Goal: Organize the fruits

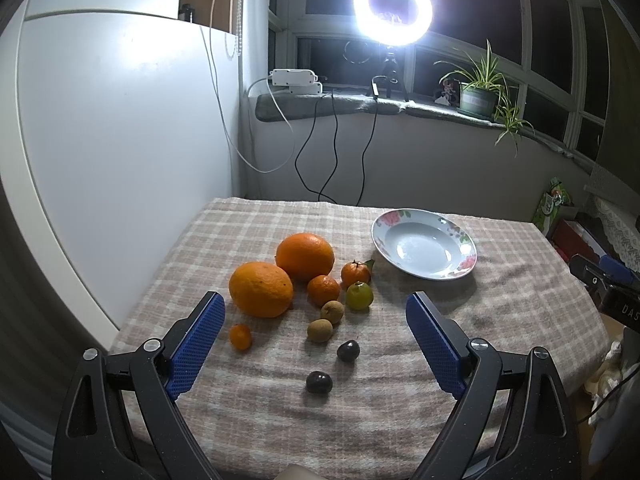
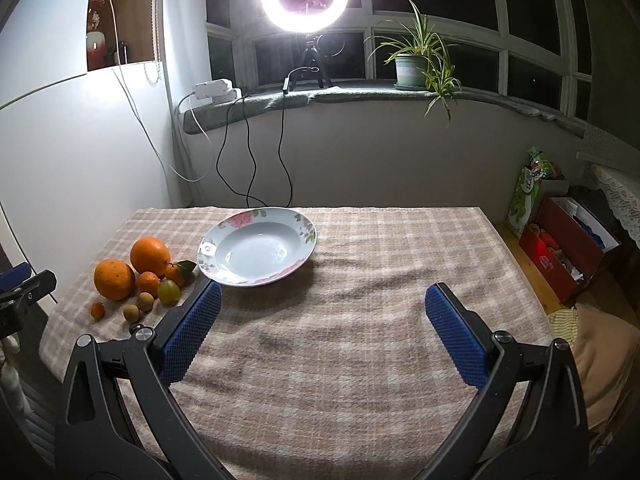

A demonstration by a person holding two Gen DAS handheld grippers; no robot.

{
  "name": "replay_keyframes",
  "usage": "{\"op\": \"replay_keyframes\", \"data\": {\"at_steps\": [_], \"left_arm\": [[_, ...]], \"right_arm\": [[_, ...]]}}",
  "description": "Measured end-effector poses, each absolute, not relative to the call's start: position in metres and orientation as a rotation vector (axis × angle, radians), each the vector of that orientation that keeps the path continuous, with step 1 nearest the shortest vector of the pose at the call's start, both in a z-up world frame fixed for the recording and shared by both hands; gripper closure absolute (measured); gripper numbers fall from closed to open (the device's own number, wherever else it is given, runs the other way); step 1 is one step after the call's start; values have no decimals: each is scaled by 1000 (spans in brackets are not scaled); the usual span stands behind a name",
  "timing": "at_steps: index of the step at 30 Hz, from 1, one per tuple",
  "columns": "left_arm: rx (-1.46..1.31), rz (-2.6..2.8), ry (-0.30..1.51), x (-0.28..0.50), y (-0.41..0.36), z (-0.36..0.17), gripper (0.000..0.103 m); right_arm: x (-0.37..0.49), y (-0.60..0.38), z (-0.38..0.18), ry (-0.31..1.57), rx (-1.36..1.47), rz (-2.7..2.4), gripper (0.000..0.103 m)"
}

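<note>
A cluster of fruit lies on the checked tablecloth [image 1: 280, 420]: two large oranges [image 1: 261, 289] [image 1: 305, 256], two tangerines [image 1: 323, 290], a green citrus [image 1: 359, 295], two brown longans [image 1: 319, 330], a tiny kumquat [image 1: 240, 336] and two dark chestnut-like fruits [image 1: 319, 382]. An empty floral plate [image 1: 460, 270] sits behind them to the right. My left gripper [image 1: 316, 312] is open and empty, hovering just before the fruit. My right gripper [image 2: 323, 304] is open and empty over bare cloth, right of the plate [image 2: 212, 262] and the fruit [image 2: 114, 279].
A white cabinet [image 1: 120, 140] stands left of the table. A windowsill behind holds a ring light [image 1: 392, 8], a potted plant [image 1: 478, 96] and hanging cables. Boxes and bags [image 2: 560, 248] sit on the floor off the table's right edge.
</note>
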State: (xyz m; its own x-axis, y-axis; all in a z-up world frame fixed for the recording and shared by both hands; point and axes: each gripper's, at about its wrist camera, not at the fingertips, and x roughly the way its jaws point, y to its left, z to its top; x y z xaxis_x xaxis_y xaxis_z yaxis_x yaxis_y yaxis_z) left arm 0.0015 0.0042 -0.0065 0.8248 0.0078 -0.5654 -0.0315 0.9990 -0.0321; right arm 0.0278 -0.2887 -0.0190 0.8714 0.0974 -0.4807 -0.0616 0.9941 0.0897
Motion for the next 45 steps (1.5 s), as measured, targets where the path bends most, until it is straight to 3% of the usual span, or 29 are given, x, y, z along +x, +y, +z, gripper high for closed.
{"op": "replay_keyframes", "data": {"at_steps": [45], "left_arm": [[-105, -1, 632, 10, 19, -20, 11]], "right_arm": [[39, -268, -26, 557, 57, 188, 0]]}}
